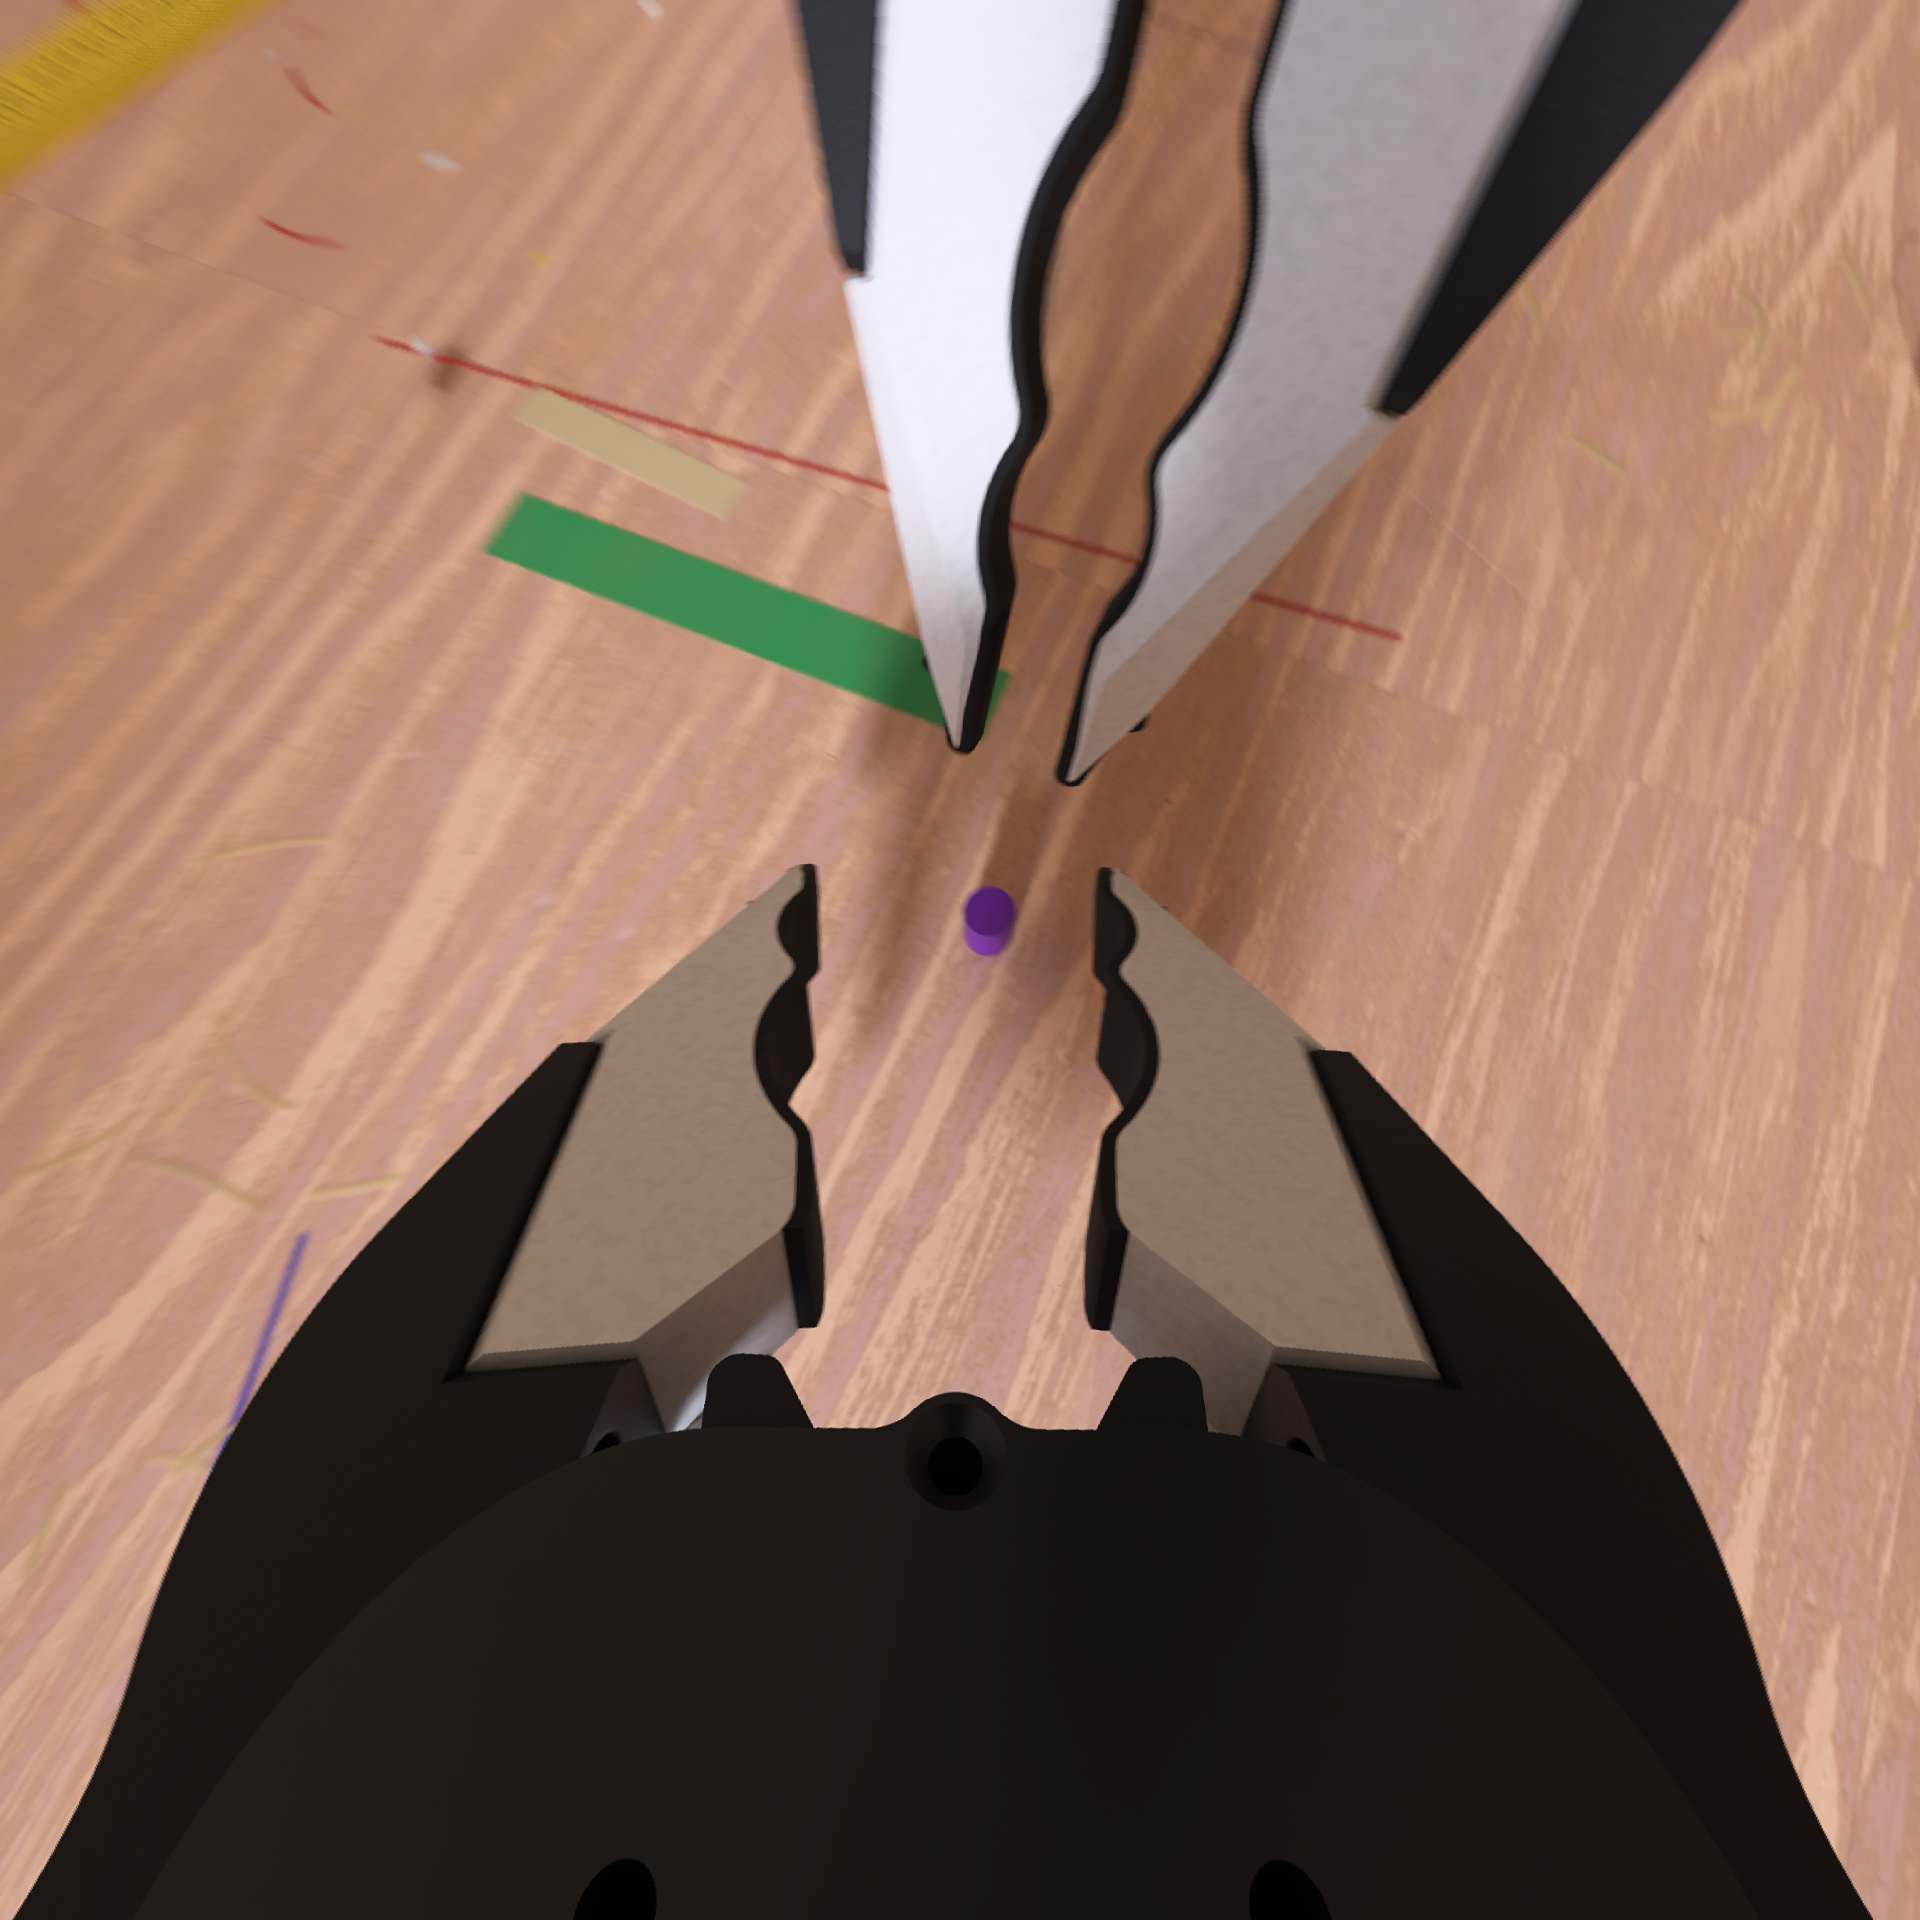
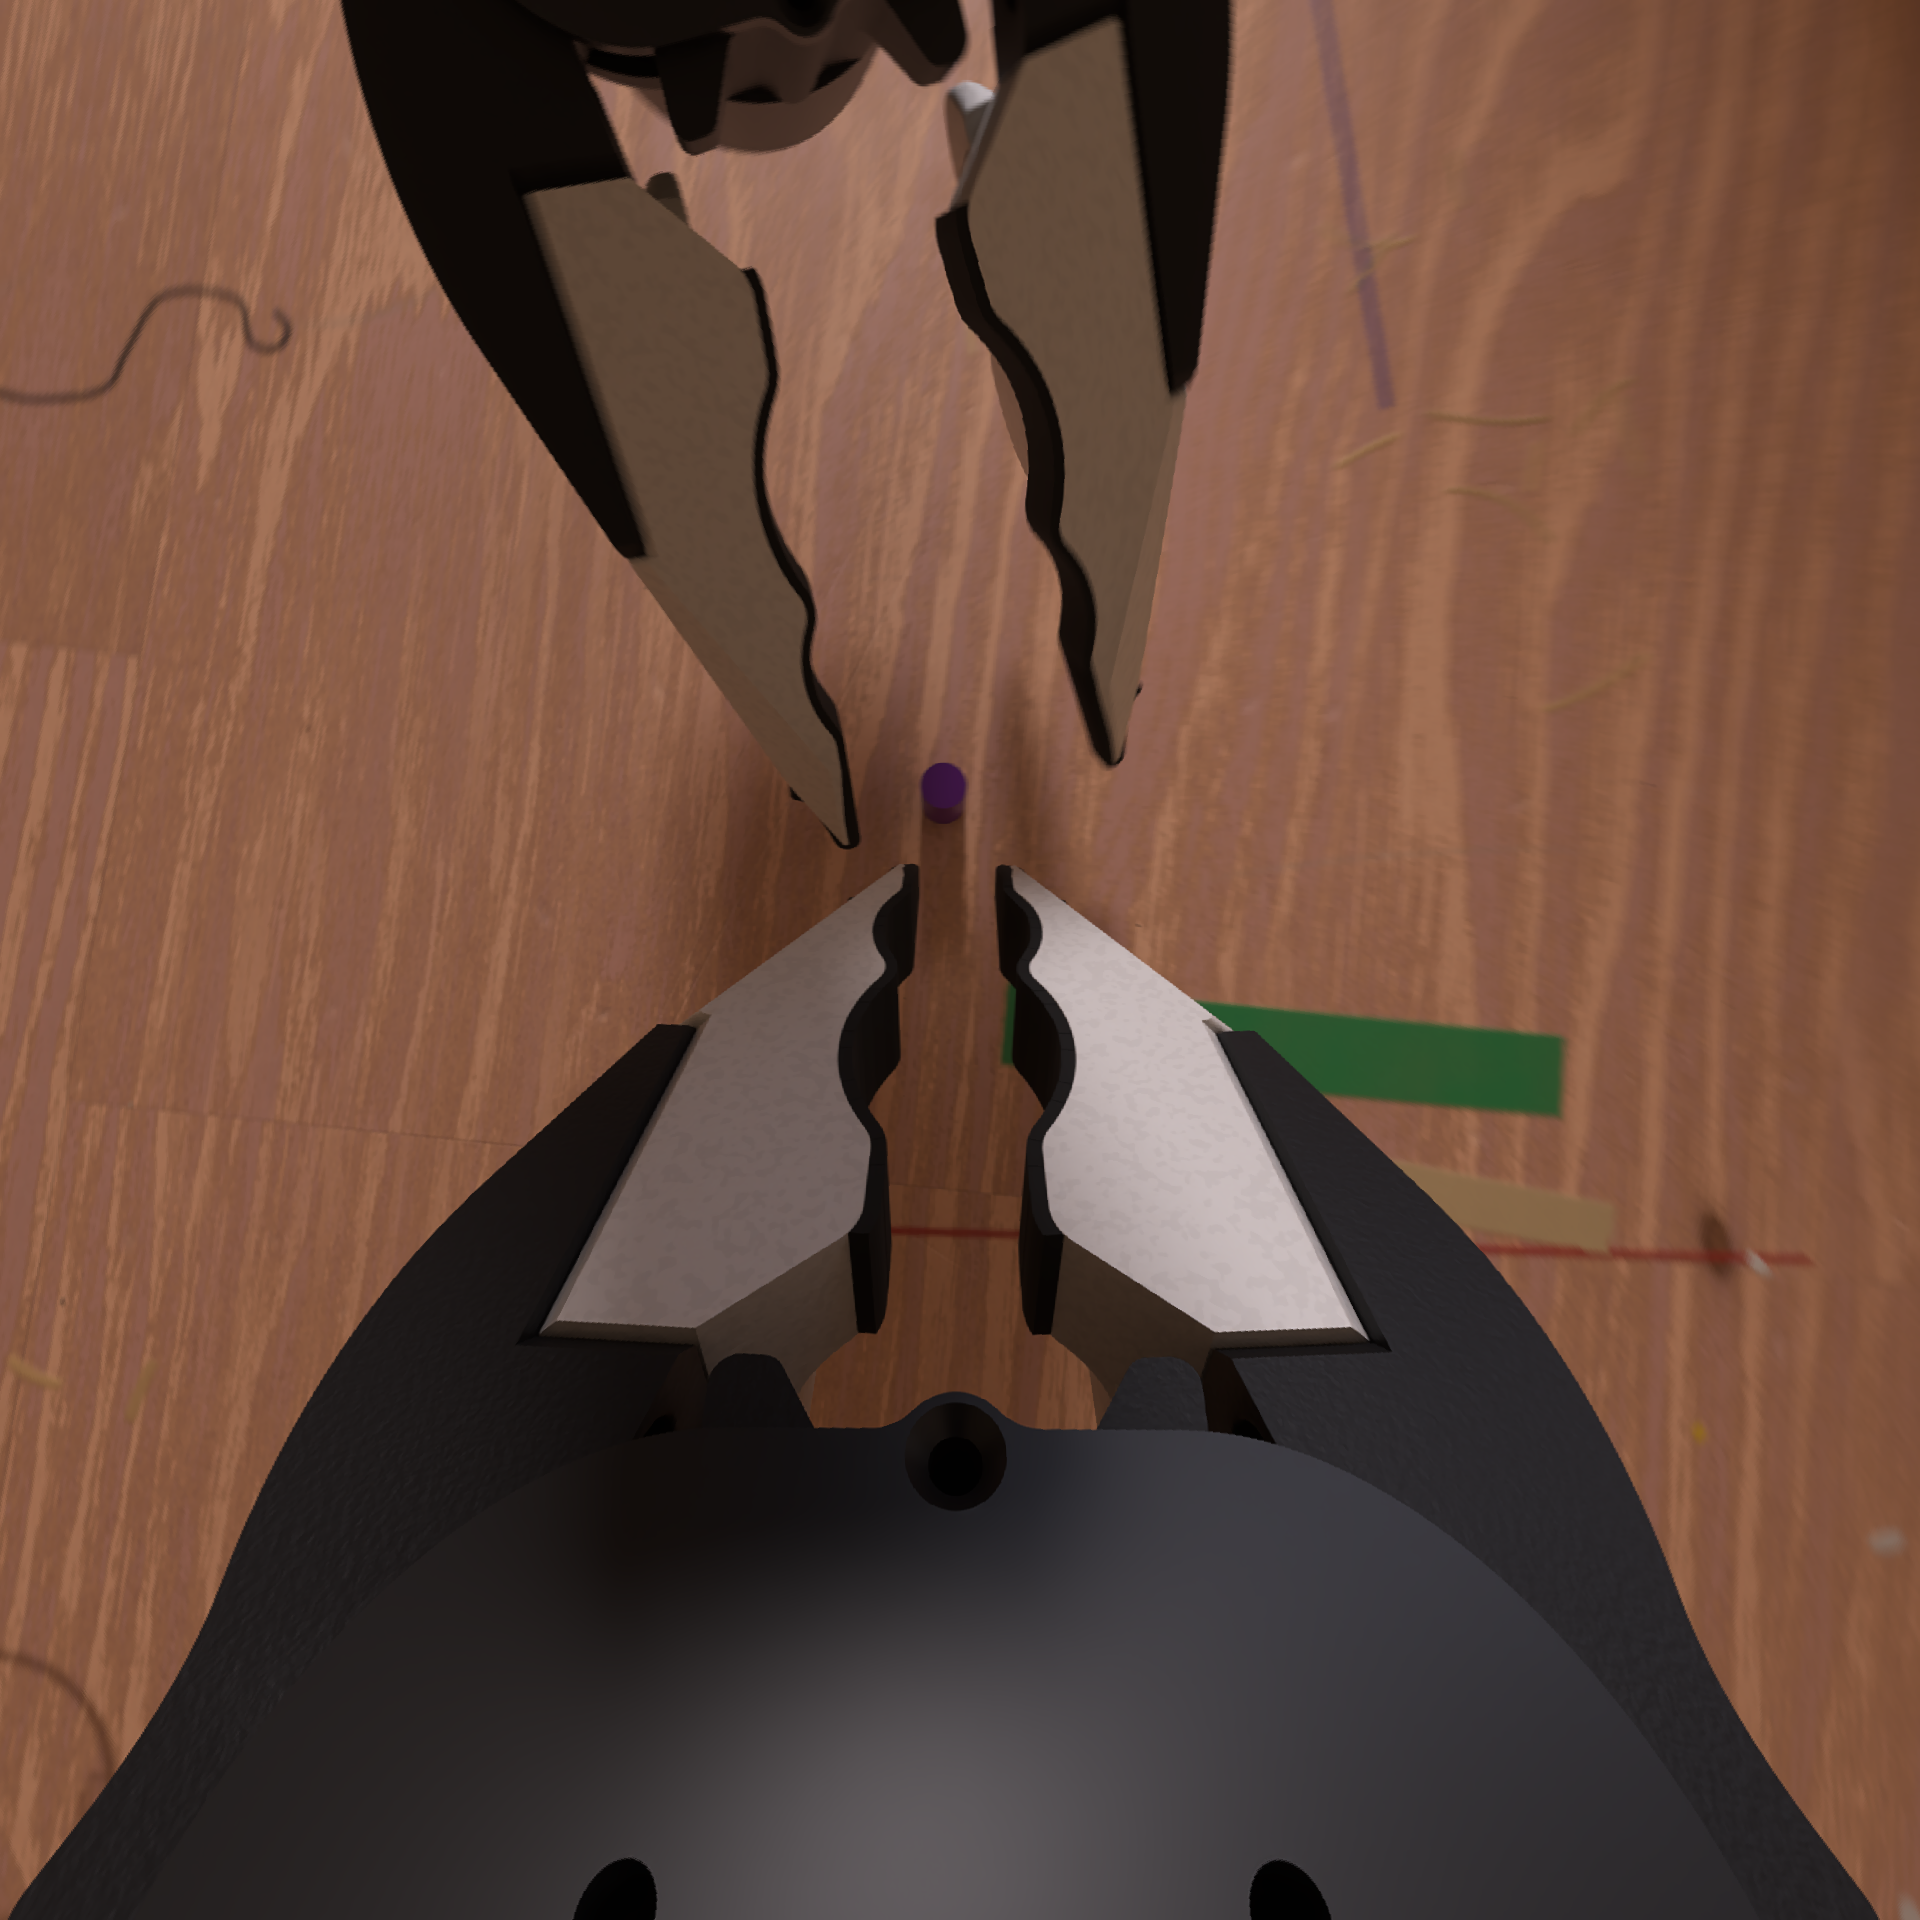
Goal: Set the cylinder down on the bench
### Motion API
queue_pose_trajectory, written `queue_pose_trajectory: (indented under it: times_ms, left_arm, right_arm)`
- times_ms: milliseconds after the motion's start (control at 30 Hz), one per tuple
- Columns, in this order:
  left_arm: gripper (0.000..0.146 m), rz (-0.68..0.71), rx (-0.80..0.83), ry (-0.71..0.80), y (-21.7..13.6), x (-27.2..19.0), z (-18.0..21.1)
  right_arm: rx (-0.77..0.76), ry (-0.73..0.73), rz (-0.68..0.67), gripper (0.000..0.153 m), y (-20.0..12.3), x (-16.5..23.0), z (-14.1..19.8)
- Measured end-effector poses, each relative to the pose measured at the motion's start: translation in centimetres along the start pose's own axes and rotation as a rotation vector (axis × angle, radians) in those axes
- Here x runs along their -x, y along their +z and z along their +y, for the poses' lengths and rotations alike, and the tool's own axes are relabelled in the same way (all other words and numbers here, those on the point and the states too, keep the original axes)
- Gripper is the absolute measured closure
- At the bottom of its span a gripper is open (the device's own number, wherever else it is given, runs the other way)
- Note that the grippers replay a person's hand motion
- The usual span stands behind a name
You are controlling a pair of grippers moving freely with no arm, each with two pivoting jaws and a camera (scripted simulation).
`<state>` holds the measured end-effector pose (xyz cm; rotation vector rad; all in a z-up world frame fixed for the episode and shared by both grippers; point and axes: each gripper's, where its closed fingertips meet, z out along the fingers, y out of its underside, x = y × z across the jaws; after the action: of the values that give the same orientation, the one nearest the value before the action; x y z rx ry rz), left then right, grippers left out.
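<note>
I see the purple cylinder (image 1: 987, 921) upright on the bench (image 1: 1558, 935) | left gripper (image 1: 954, 875) spread, empty | right gripper (image 2: 957, 871) slightly parted, empty

stray marks and scraps around me

i see a green strip (image 1: 727, 608) lying flat, a tan strip (image 1: 629, 452) beside it, a thin red line (image 1: 727, 442) past both, and a dark curly thread (image 2: 156, 348) well apart.

Both wrist views look steeply down from close above, facing each other across one shared patch of bench (image 1: 1558, 935).
</note>
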<state>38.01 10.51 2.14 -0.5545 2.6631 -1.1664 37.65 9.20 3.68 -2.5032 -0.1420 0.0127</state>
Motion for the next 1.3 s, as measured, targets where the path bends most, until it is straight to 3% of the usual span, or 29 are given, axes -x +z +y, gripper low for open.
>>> queue_pose_trajectory:
  times_ms: [133,200,300,400,467,667,867,1100,1300]
  left_arm:
    - [0.064,-0.194,-0.168,-0.052,-2.6,3.3,-2.9]
    - [0.066,-0.367,-0.269,-0.095,-4.3,6.2,-4.2]
    - [0.085,-0.673,-0.307,-0.168,-6.6,10.8,-5.3]
    - [0.087,-0.918,-0.283,-0.250,-7.7,14.6,-5.1]
    - [0.083,-0.999,-0.273,-0.308,-8.0,15.9,-4.9]
    - [0.078,-1.089,-0.283,-0.368,-8.3,16.2,-5.0]
    - [0.073,-1.139,-0.278,-0.380,-8.5,15.7,-5.9]
    - [0.070,-1.153,-0.285,-0.388,-6.7,15.1,-7.6]
    - [0.070,-1.170,-0.310,-0.420,-5.3,15.4,-8.2]
  right_arm:
    - [-0.157,0.073,0.200,0.132,-3.2,-1.9,-1.5]
    - [-0.224,0.165,0.394,0.132,-5.2,-4.3,-1.7]
    - [-0.255,0.314,0.719,0.133,-8.2,-8.2,-1.5]
    - [-0.311,0.390,0.848,0.133,-10.0,-9.6,-2.5]
    - [-0.337,0.411,0.903,0.133,-10.4,-9.9,-3.1]
    - [-0.412,0.443,0.920,0.128,-9.7,-8.9,-4.2]
    - [-0.426,0.513,0.896,0.121,-8.4,-8.6,-3.1]
    - [-0.457,0.575,0.987,0.118,-9.3,-11.5,-1.1]
    - [-0.484,0.625,0.974,0.110,-9.3,-13.3,0.2]
